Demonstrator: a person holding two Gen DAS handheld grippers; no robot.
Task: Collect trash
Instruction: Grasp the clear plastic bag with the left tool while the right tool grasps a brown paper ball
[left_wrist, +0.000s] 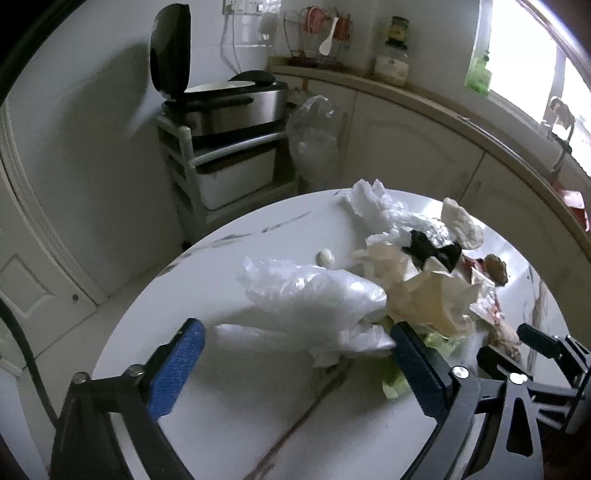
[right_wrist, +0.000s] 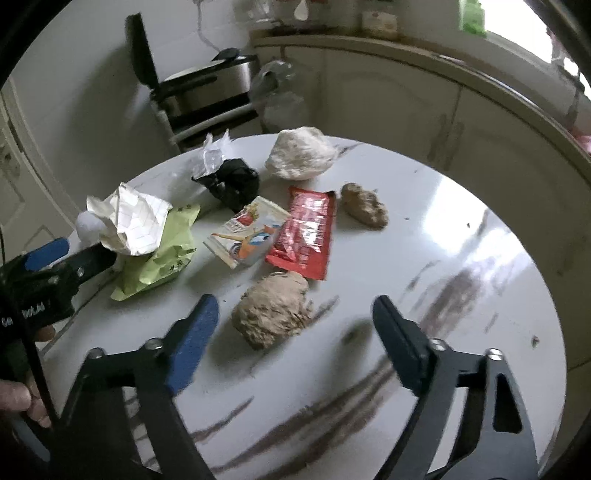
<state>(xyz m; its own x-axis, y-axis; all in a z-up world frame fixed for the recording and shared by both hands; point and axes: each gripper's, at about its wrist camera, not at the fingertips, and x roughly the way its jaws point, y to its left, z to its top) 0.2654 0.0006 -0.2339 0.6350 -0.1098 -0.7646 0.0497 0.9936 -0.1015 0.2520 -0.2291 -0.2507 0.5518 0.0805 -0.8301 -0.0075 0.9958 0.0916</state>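
Trash lies scattered on a round white table (right_wrist: 461, 258). My right gripper (right_wrist: 295, 308) is open low over the table, and a brown crumpled ball (right_wrist: 269, 317) lies between its fingers, untouched. Beyond it lie a red wrapper (right_wrist: 306, 232), a printed snack packet (right_wrist: 245, 232), a green wrapper (right_wrist: 162, 254), lined paper (right_wrist: 133, 221), a black wrapper (right_wrist: 232, 181) and two more lumps. My left gripper (left_wrist: 295, 326) is open just short of a clear plastic bag (left_wrist: 314, 295) that lies beside crumpled beige paper (left_wrist: 417, 284).
A rice cooker (left_wrist: 236, 107) with its lid up stands on a white shelf cart behind the table. A plastic bag (left_wrist: 314, 125) hangs beside it. Cream cabinets (left_wrist: 406, 147) and a counter run along the back right under a window.
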